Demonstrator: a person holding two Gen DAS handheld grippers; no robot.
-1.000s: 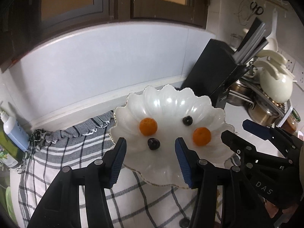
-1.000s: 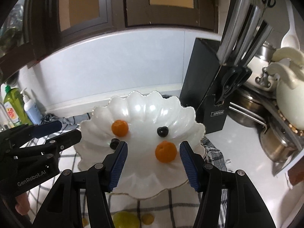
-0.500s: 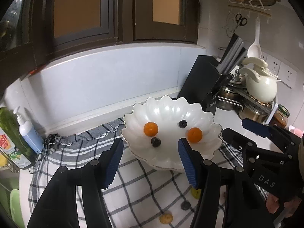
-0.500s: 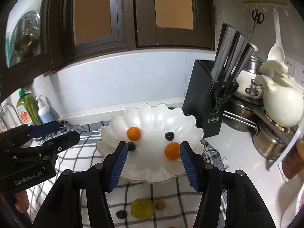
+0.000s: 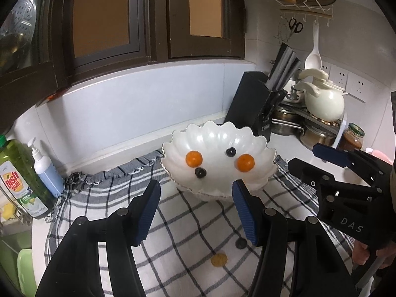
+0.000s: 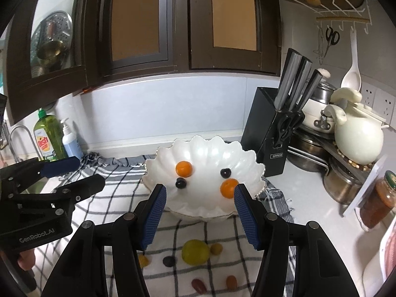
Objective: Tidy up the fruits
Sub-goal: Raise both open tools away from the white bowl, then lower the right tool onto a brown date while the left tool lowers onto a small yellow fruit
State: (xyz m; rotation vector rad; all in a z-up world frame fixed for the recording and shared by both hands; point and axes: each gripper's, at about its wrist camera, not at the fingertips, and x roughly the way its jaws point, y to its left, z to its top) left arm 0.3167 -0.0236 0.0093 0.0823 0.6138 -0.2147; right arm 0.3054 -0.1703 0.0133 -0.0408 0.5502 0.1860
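Note:
A white scalloped bowl (image 5: 215,137) (image 6: 205,148) stands on a checked cloth (image 5: 188,225) (image 6: 118,173). It holds two small oranges (image 5: 193,159) (image 6: 184,168) and two dark grapes (image 5: 200,172) (image 6: 225,172). Loose fruit lies on the cloth in front of it: a green fruit (image 6: 195,251), a small yellow one (image 5: 219,259) and a dark one (image 6: 169,261). My left gripper (image 5: 195,198) hovers open short of the bowl, nothing between its fingers. My right gripper (image 6: 200,198) is open beside it, also holding nothing.
A black knife block (image 6: 269,133) stands right of the bowl, with a cream teapot (image 6: 356,138), steel pots (image 6: 309,153) and a jar (image 6: 381,198) further right. Dish soap (image 6: 47,136) and a pump bottle (image 5: 47,170) stand at the left by a faucet (image 6: 17,136).
Both grippers have drawn back and up from the bowl, which now looks smaller and farther. Loose fruit on the cloth has come into view. The left jaws stand slightly wider.

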